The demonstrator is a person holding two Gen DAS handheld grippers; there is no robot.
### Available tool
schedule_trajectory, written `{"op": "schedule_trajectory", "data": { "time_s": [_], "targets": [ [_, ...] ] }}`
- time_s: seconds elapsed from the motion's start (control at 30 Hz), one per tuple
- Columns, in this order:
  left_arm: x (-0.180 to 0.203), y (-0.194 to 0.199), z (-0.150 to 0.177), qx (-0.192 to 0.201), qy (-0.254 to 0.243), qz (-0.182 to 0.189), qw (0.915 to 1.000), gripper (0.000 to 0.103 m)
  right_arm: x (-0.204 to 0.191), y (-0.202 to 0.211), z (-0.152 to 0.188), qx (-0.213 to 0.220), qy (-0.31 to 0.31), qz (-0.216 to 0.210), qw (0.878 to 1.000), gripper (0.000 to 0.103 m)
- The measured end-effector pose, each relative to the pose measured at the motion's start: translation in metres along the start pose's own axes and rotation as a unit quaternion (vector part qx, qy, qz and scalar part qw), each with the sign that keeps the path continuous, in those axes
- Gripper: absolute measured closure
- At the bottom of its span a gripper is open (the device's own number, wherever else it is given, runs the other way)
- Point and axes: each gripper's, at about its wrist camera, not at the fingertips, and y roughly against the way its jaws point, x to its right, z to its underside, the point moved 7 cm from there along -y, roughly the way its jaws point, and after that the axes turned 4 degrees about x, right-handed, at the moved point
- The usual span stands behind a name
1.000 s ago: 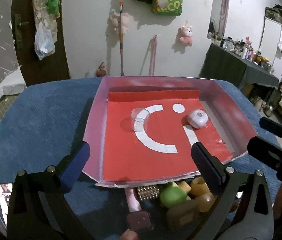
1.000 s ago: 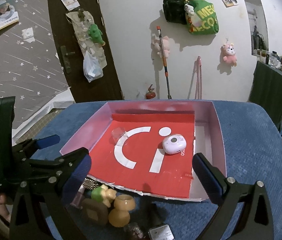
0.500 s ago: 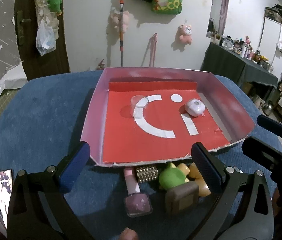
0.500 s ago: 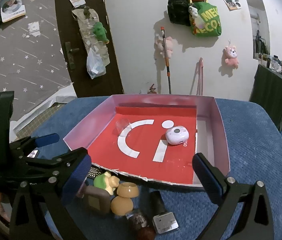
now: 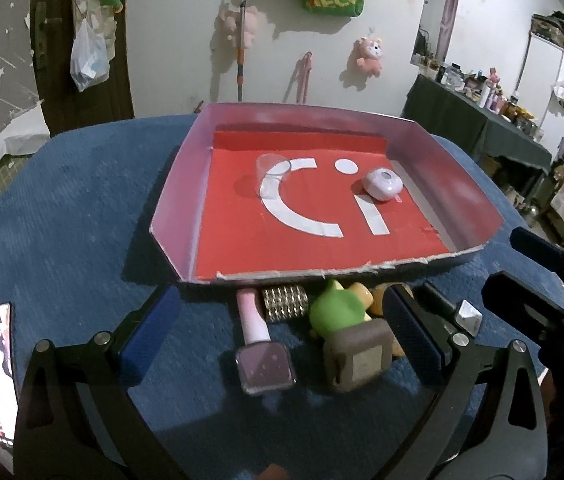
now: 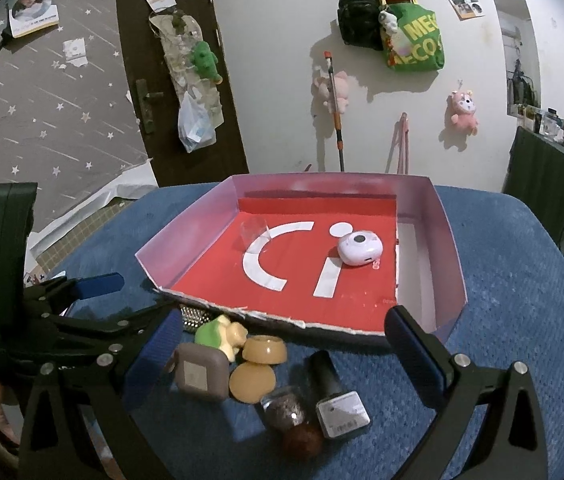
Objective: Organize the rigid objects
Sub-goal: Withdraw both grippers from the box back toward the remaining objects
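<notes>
1. Left gripper (image 5: 280,336) jaws spread wide, empty; hovers over the near cluster on the blue cloth (image 5: 66,216).
2. Right gripper (image 6: 282,344) also wide, holding nothing; same cluster between its fingers.
3. Cluster just near of the tray (image 5: 174,200) front edge: pink bottle (image 5: 260,344), gold roller (image 5: 285,303), green toy (image 5: 337,312), brown square case (image 5: 357,360); black bottle (image 6: 335,396) at right.
4. Inside tray: white round device (image 5: 382,185) far right; clear cup (image 5: 270,174) far left.
</notes>
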Motion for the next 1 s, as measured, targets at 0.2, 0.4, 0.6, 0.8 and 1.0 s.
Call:
{"op": "schedule_trajectory", "data": {
  "time_s": [0.2,0.4,0.6,0.8,1.0],
  "targets": [
    [0.005,0.004,0.014,-0.002,-0.004,0.001,1.0,0.0,0.0,0.004,0.014,-0.006,-0.005,0.001,1.0,0.0],
    [0.01,0.007,0.026,-0.009,-0.003,0.005,0.9999,0.0,0.001,0.007,0.03,-0.017,-0.01,-0.001,1.0,0.0],
    [0.013,0.007,0.035,-0.015,-0.002,0.006,0.9999,0.0,0.002,0.01,0.044,-0.026,-0.012,0.0,1.0,0.0],
    [0.015,0.007,0.047,-0.023,-0.002,0.007,0.9997,0.0,0.001,0.012,0.056,-0.036,-0.016,0.002,0.999,0.0],
    [0.011,0.006,0.057,-0.033,0.003,0.005,0.9994,0.0,0.001,0.009,0.069,-0.05,-0.018,0.004,0.999,0.0]
  ]
}}
